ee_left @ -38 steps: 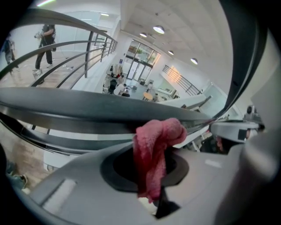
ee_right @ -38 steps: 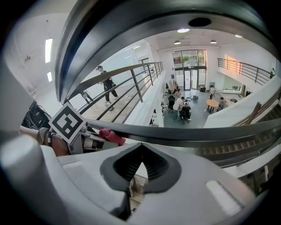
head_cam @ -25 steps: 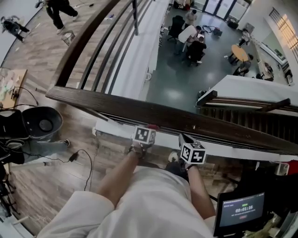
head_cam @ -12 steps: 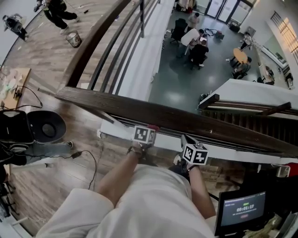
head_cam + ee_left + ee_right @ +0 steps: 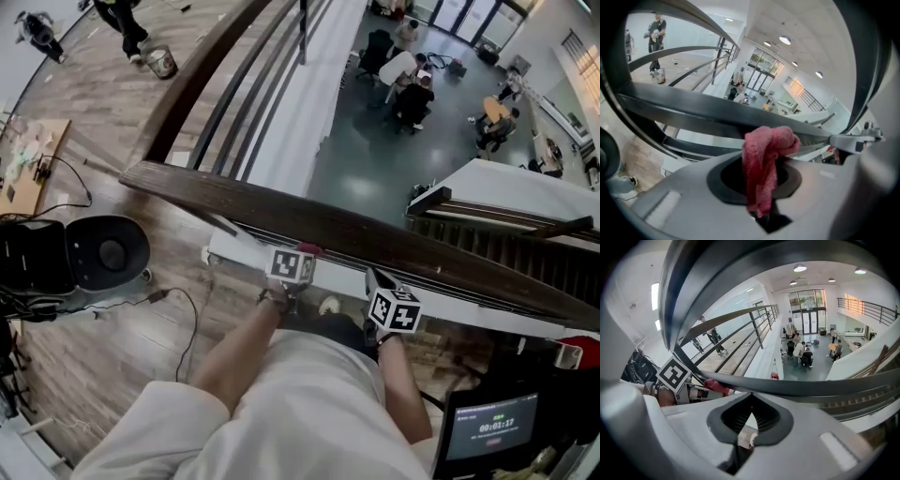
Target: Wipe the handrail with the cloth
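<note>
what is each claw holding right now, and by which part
The left claw pinches the red cloth by its lower end; the bunched top sticks out above. The right claw holds nothing.

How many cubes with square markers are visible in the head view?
2. One marker cube sits on the left gripper, which clamps the red cloth; the other sits on the right gripper, just to its right. None seems hidden.

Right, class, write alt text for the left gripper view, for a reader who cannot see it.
A bunched pink-red cloth is clamped in the left gripper, its top reaching up in front of a dark handrail that crosses the picture; contact cannot be told. Behind lies a bright atrium with ceiling lights.
</note>
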Action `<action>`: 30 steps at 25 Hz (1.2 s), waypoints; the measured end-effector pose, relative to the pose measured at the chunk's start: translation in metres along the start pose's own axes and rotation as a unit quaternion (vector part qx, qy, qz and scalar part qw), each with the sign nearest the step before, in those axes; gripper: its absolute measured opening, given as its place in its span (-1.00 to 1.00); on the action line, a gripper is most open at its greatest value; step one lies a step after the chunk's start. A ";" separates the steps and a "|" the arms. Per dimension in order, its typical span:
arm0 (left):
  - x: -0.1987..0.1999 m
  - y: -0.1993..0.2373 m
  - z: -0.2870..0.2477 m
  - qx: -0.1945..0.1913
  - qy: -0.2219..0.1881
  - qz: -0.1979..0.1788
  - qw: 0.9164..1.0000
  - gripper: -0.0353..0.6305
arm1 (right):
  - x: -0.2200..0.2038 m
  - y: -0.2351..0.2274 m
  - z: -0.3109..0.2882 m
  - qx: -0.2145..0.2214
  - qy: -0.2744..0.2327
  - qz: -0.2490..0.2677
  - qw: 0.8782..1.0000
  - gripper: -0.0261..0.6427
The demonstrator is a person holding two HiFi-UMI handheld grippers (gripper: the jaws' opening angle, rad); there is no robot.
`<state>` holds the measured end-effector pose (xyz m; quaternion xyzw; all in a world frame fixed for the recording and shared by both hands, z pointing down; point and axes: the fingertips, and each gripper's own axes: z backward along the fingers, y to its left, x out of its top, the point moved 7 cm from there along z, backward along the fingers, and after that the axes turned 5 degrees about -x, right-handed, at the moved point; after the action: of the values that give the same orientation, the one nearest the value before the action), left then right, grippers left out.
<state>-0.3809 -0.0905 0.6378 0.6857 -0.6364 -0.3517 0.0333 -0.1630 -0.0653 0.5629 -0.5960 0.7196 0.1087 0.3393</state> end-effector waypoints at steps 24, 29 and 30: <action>0.005 0.063 0.038 0.076 -0.027 0.042 0.996 -0.65 | 0.001 0.053 -0.035 0.071 0.030 0.023 0.997 -0.91; 0.010 0.077 0.046 0.059 -0.020 0.033 0.998 -0.65 | 0.008 0.077 -0.035 0.056 0.023 0.026 0.998 -0.91; 0.011 0.078 0.047 0.055 -0.021 0.029 0.998 -0.65 | 0.008 0.079 -0.034 0.053 0.022 0.027 0.998 -0.91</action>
<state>-0.4724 -0.0961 0.6364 0.6602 -0.6752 -0.3288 -0.0076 -0.2499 -0.0697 0.5640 -0.5601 0.7474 0.0660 0.3513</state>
